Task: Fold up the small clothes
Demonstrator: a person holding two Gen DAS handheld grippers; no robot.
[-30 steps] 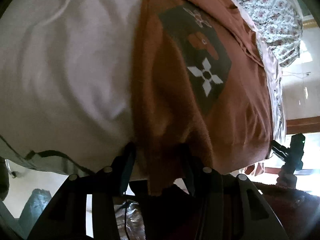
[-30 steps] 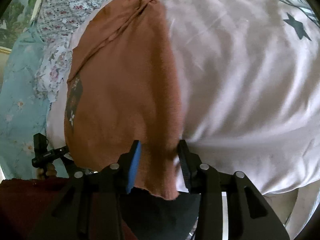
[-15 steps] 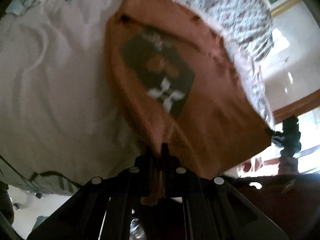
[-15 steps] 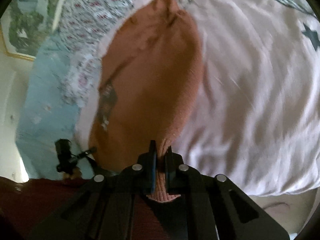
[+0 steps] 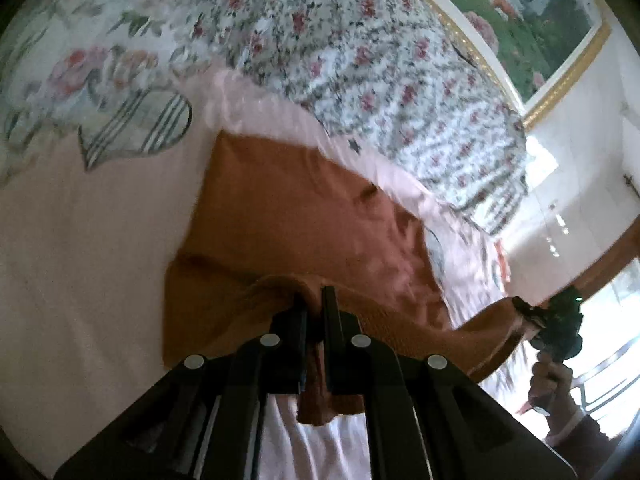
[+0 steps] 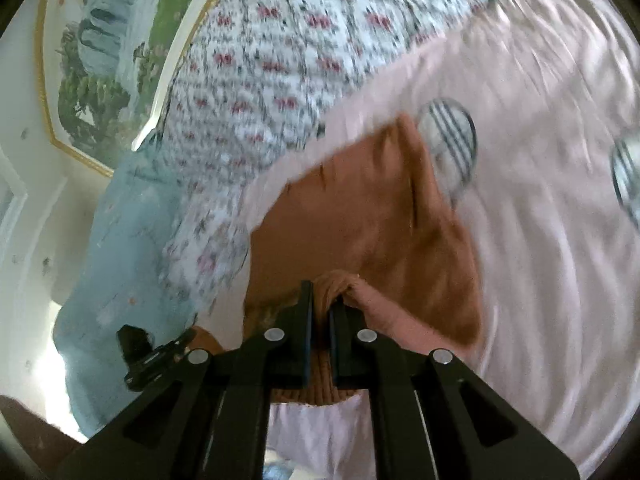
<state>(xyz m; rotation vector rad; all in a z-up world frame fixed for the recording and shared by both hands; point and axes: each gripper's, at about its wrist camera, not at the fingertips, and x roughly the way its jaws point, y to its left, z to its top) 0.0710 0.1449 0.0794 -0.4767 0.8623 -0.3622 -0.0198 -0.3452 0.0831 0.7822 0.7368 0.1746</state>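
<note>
Two grippers are each pinched on the hem of one brown shirt (image 5: 304, 216). In the left wrist view the left gripper (image 5: 314, 300) sits low in the centre of the frame, jaws nearly together with a fold of the ribbed hem clamped between them and a tail of cloth hanging below. The shirt spreads upward from there across the middle of the frame, doubled over itself, lying on a pale pink sheet (image 5: 80, 248). At the lower right edge of that frame the right gripper (image 5: 532, 316) shows, small and dark, gripping the shirt's far corner.

In the right wrist view the right gripper (image 6: 320, 304) is low and central, jaws nearly together on a bunched bit of hem, with the shirt (image 6: 360, 208) running up toward the centre. The left gripper (image 6: 160, 350) appears at the lower left, at the shirt's other corner.

A floral quilt (image 5: 360, 48) fills the top of both frames, and a gold-framed painting (image 5: 532, 16) hangs in the upper right of the left view.
</note>
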